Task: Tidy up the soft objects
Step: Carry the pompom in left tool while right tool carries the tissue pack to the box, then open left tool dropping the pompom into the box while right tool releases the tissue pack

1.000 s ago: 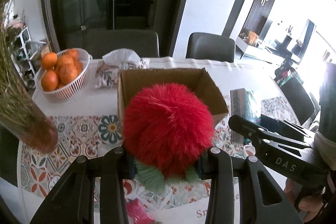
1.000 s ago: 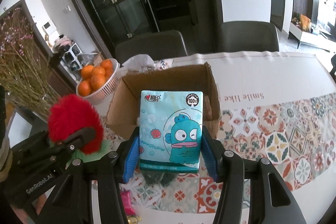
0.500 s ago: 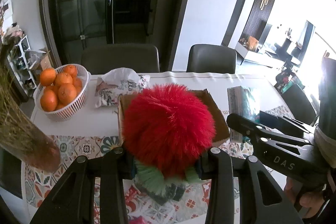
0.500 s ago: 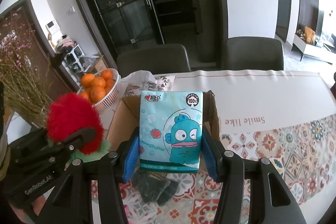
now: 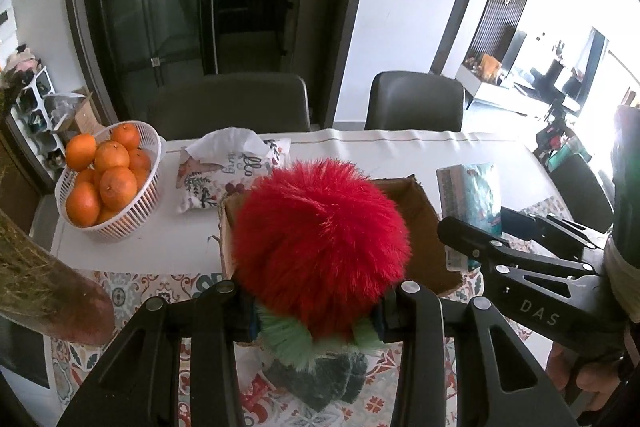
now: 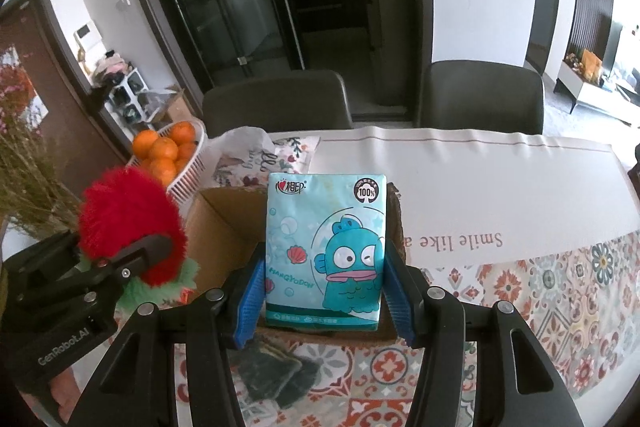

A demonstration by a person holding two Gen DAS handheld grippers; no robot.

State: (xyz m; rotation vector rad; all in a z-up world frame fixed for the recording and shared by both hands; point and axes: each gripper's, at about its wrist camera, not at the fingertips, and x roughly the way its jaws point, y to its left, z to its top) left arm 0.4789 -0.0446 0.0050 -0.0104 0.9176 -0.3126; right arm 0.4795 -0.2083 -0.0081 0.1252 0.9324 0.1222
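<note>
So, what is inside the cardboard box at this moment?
Only bare brown inner walls of the cardboard box can be seen. The tissue pack in the right claw and the red fluffy toy in the left claw cover its floor, so its contents cannot be told.

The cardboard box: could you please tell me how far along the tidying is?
Done: nothing visibly inside the cardboard box yet. In hand: left gripper holds the red plush ball, right gripper the tissue pack. Left: both drops, plus the dark cloth on the table.
</note>
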